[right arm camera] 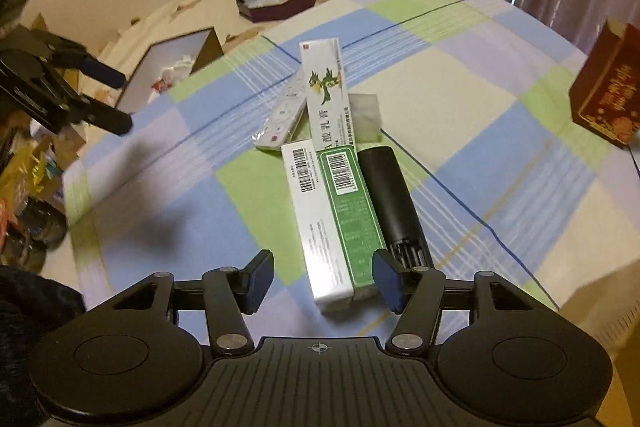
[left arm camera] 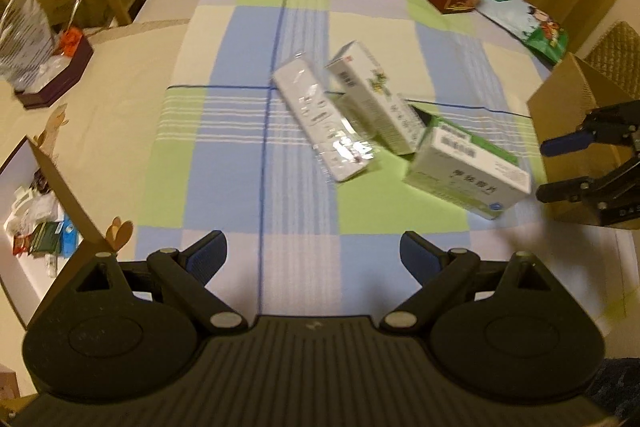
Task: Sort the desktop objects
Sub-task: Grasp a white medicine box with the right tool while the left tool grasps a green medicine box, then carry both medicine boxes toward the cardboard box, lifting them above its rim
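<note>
The right gripper's [right arm camera: 323, 281] fingers [right arm camera: 387, 281] stood apart around the near end of the green-and-white box [right arm camera: 334, 223], w/ a clear gap on the left side, so no grip. The left gripper's [left arm camera: 314, 255] fingers [left arm camera: 208, 255] were wide open over the checked cloth [left arm camera: 240, 163] on the table. A white remote [right arm camera: 282, 123] (plastic-wrapped), a bird-print box [right arm camera: 325, 95] and a black remote [right arm camera: 394, 203] lay touching that box.

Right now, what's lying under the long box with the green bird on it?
The bird box leans across the white remote and a green-and-white box. Whatever is beneath its middle is covered.
</note>
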Demonstrator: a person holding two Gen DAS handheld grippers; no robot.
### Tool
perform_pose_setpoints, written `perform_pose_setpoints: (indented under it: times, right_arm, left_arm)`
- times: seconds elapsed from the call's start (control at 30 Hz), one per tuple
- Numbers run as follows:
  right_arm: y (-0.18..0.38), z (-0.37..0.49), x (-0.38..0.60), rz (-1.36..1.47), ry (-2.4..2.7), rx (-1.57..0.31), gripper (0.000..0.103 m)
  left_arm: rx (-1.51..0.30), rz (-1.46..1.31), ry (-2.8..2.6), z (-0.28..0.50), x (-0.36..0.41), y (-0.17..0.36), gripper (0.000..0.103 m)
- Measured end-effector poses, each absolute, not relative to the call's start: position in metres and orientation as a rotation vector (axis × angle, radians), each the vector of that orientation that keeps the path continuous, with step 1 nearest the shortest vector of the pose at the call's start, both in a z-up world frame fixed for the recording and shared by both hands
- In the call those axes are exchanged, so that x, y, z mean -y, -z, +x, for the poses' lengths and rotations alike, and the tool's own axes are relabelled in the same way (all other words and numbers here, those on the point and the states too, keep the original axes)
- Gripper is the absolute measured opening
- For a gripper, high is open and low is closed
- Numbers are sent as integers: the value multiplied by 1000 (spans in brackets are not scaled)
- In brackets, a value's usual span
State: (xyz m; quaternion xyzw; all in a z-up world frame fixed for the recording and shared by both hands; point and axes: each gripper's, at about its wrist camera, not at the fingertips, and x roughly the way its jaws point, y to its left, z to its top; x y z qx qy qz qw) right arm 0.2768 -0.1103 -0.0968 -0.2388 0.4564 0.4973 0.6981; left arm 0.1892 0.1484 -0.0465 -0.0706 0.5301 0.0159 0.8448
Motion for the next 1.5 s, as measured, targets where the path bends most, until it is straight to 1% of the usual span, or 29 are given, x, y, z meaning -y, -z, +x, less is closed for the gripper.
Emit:
perform_pose_setpoints:
  times: [0.07,0.1,0.17,0.23,0.27,0.43,0.6,0.63,0.77,0.97,1.03,1.2,1.23,1.27,1.3,1.37,1.4,1.43,1.5]
  right_arm:
    - [104,279,103,-538,-1114,-1018,59]
    - [106,279,101,-536,-1116,-1022,48]
    - [111,279,96,-548,-1106,-1035,32]
    - [113,277,95,-559,-1103,-1039,32]
    - [113,276,95,-564,-1104,-1039,27]
    - [116,267,93,-594,-1109,-1061,26]
    - [135,262,78,-604,-1063,-1073,26]
    - [136,260,77,-600,-1058,-1074,24]
    - [134,243,91,-586,-1066,-1101,24]
    - [132,220,155,-563,-967,-1168,24]
    - [129,213,174,-579,-914,-1160,25]
    - [128,212,186,-511,-852,-1149,26]
    - [128,212,186,-495,-841,-1144,32]
    - [130,212,184,-487,-831,-1130,52]
    - [130,212,182,-477,-819,-1110,59]
    - [131,212,180,-448,-800,-1097,59]
    - [132,213,181,-432,-787,-1103,33]
    - [134,212,184,-415,-775,-1112,25]
    - [135,209,193,-401,-742,-1119,24]
  left_arm:
    - [-1127,-152,-44,190,-154,49,92]
    - [-1130,-153,-46,191,-156,49,91]
    - [-1133,-154,-44,193,-158,49,92]
    - [-1135,-152,-37,195,-158,49,92]
    - [-1136,-150,-34,196,-158,50,92]
    - [-1135,-144,-11,202,-154,51,92]
    - [-1134,-133,9,207,-149,52,92]
    - [-1134,-130,12,207,-148,51,92]
    - [-1130,-124,14,206,-147,51,92]
    - [-1141,-109,50,208,-140,58,90]
    - [-1144,-91,83,212,-132,61,90]
    - [-1145,-25,195,228,-102,67,90]
    - [-1143,-2,220,231,-95,67,90]
    - [-1141,23,246,234,-89,68,90]
    - [-1135,66,277,238,-82,67,90]
    - [-1121,158,341,244,-68,67,90]
    - [-1113,204,373,248,-61,66,90]
    - [-1105,250,404,251,-54,66,90]
    - [-1074,369,472,256,-38,66,86]
